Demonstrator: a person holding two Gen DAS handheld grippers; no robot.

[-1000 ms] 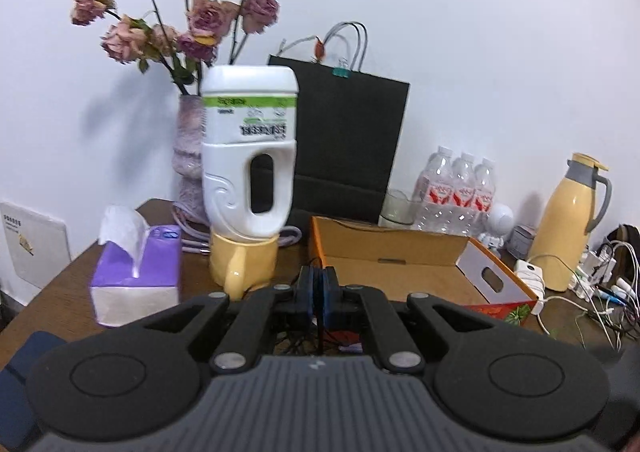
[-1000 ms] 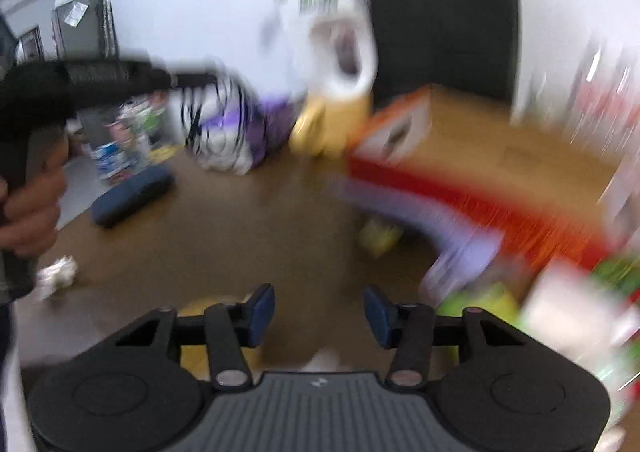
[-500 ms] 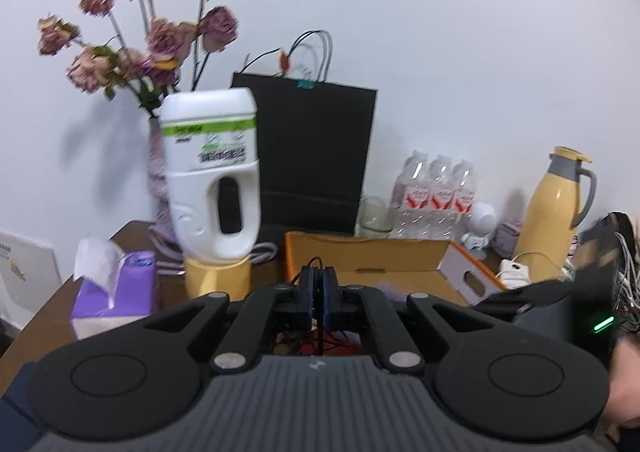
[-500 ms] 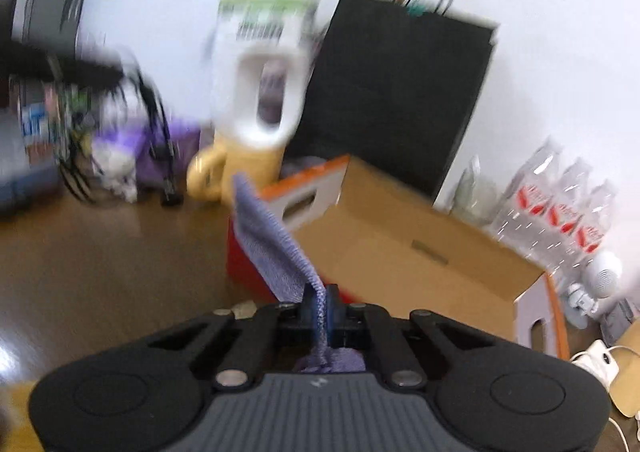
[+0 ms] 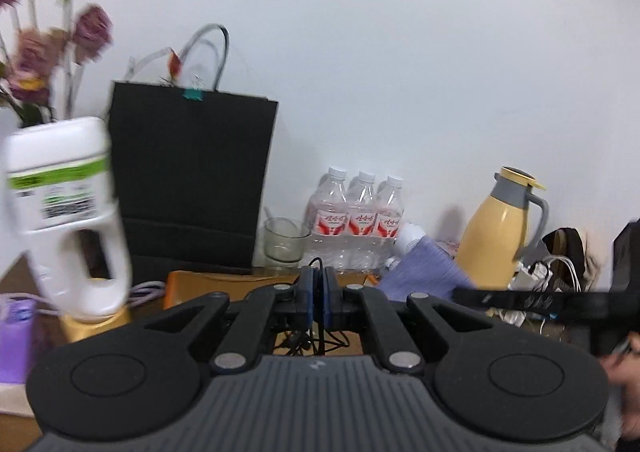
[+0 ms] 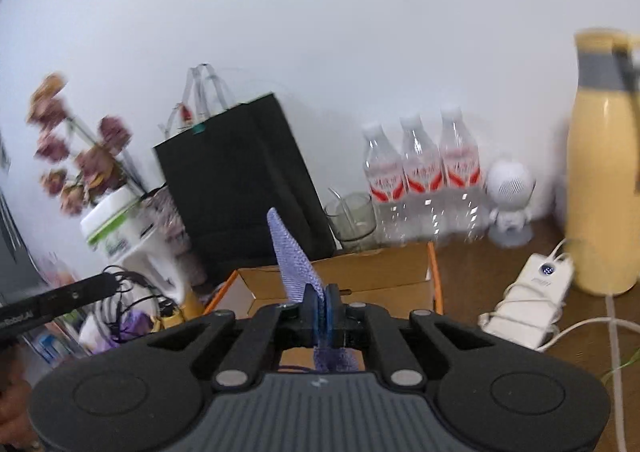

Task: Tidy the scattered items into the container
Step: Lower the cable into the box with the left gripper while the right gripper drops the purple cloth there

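Observation:
My right gripper [image 6: 321, 306] is shut on a purple knitted cloth [image 6: 291, 254] that sticks up between the jaws, held above the open cardboard box [image 6: 372, 272]. The same cloth shows in the left wrist view [image 5: 424, 272], over the box's right end. My left gripper [image 5: 319, 302] is shut on a thin black cable [image 5: 316, 336] that dangles in a tangle below the jaws, above the box [image 5: 208, 280].
A black paper bag [image 5: 192, 179], a glass [image 5: 282, 242], three water bottles [image 5: 356, 219] and a yellow thermos [image 5: 502, 228] line the wall. A white jug on a yellow cup [image 5: 68, 211] and a vase of flowers stand left. A white power bank [image 6: 532, 292] lies right.
The right gripper closed on the purple cloth and lifted it over the box. Both grippers have swung to the right; the left stays shut on the cable.

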